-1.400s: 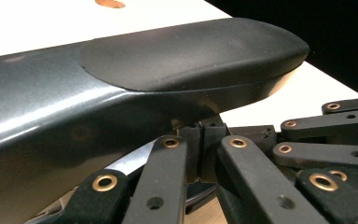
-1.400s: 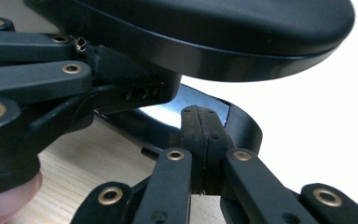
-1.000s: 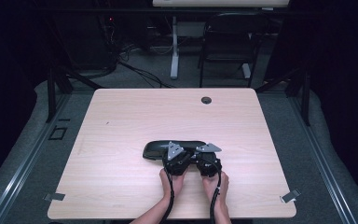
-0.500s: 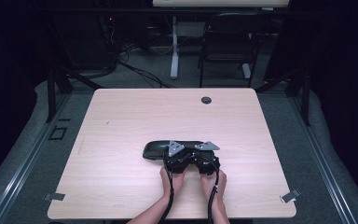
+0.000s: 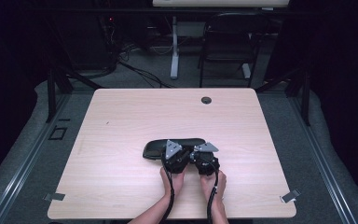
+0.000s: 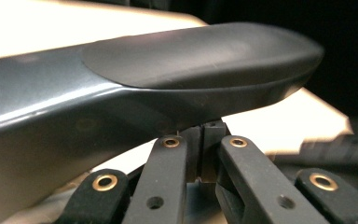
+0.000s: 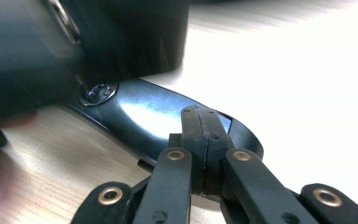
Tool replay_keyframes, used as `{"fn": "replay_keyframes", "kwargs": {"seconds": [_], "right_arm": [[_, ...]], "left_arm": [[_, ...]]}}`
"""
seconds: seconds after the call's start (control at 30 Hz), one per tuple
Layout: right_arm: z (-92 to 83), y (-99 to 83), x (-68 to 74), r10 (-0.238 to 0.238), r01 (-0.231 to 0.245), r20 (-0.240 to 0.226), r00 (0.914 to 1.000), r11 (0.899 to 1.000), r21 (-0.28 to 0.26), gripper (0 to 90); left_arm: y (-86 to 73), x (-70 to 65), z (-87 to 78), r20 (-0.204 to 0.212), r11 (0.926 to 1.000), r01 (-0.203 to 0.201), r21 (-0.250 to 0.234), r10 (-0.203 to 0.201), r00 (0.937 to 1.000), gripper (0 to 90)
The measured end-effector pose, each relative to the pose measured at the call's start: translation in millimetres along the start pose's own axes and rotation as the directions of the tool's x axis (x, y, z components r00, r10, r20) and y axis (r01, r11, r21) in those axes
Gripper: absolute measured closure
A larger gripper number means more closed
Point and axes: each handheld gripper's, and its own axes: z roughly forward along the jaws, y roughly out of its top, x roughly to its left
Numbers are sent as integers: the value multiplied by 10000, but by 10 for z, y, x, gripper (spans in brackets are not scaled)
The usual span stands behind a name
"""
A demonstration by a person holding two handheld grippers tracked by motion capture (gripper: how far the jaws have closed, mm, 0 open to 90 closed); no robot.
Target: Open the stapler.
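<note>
A long, dark, glossy object (image 5: 173, 147), shaped like a flat case or rear-view mirror housing, lies crosswise on the counter (image 5: 121, 121), near the middle of its near half and right in front of the person. That puts it where both hands can reach it without stretching.

The left gripper (image 5: 172, 156) and right gripper (image 5: 206, 157) sit side by side against its near edge. In the left gripper view the fingers (image 6: 204, 140) are clenched together with nothing between them, their tips tucked under the object's rounded end (image 6: 205, 70), probably to pry or tip it up. In the right gripper view the fingers (image 7: 204, 135) are likewise pressed together empty, resting against the shiny surface (image 7: 144, 114), seemingly to steady it against sliding.
</note>
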Motion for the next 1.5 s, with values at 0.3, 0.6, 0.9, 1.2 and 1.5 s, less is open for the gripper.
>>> {"fn": "replay_keyframes", "kwargs": {"seconds": [0.3,0.6,0.9,1.2,1.5], "right_arm": [[-15,-14,-21,34,-34,-199,9998,10000,-27,900],[-19,-25,-23,105,-107,-210,9997,9999,-107,900],[-16,-22,-27,61,-64,-232,9997,9999,-115,900],[-22,-23,-36,113,-114,-285,9995,9999,-63,900],[-27,-23,-48,137,-138,-339,9993,9999,-41,900]], "left_arm": [[-71,65,22,-19,9987,370,359,-369,9993,900],[36,67,-45,-117,9982,48,590,-41,9999,900],[145,87,-114,-154,9982,-254,545,263,9995,900],[240,108,-171,-156,9970,-460,621,470,9988,900],[316,118,-213,-209,9959,-633,645,648,9977,900]]}}
